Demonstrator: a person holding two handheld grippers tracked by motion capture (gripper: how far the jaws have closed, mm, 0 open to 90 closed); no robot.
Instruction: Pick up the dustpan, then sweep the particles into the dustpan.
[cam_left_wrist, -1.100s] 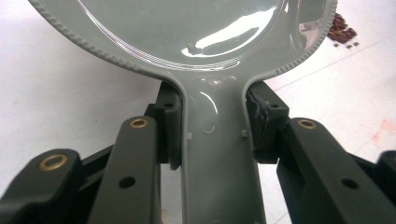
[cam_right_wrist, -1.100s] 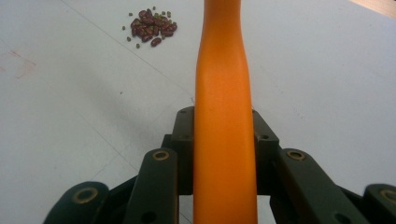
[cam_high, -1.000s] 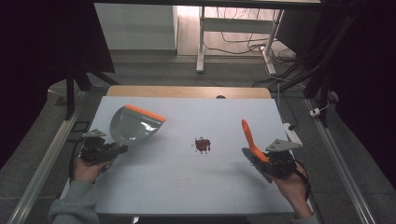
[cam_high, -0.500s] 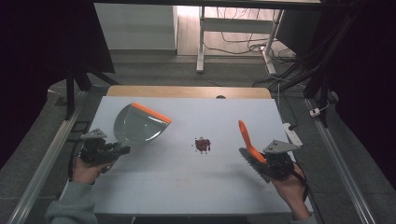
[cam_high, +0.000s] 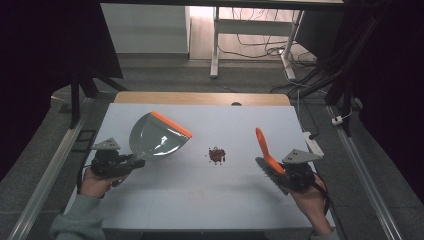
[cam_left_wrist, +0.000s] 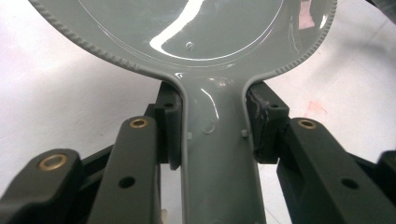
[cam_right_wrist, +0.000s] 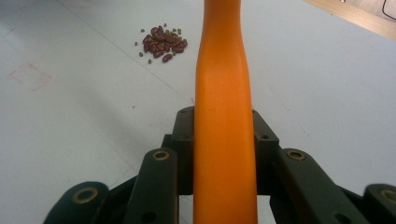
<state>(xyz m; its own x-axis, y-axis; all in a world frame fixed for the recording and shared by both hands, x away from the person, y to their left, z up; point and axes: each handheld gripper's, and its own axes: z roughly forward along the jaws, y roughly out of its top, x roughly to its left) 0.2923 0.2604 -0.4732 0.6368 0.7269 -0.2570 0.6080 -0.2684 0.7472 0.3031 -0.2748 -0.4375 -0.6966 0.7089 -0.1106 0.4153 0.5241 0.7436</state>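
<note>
A grey dustpan (cam_high: 157, 140) with an orange front lip hangs tilted over the left part of the white table (cam_high: 200, 200). My left gripper (cam_high: 134, 162) is shut on its grey handle (cam_left_wrist: 217, 158), and the pads press both sides of the neck just below the pan (cam_left_wrist: 201, 28). A small pile of dark red beans (cam_high: 216, 154) with a few green ones lies mid-table. To its right my right gripper (cam_high: 281, 172) is shut on the orange handle of a brush (cam_high: 263, 146). The handle (cam_right_wrist: 224, 93) runs up between the jaws, with the beans (cam_right_wrist: 161, 43) ahead and to the left.
A wooden strip (cam_high: 200, 97) borders the table's far edge. A white power strip (cam_high: 312, 142) lies off the right edge beside a metal rail (cam_high: 360, 170). A faint red square mark (cam_right_wrist: 28, 74) sits on the table left of the brush.
The dustpan and the left hand have shifted slightly right and toward me. The brush handle's top has leaned a little left. The beans have not moved.
</note>
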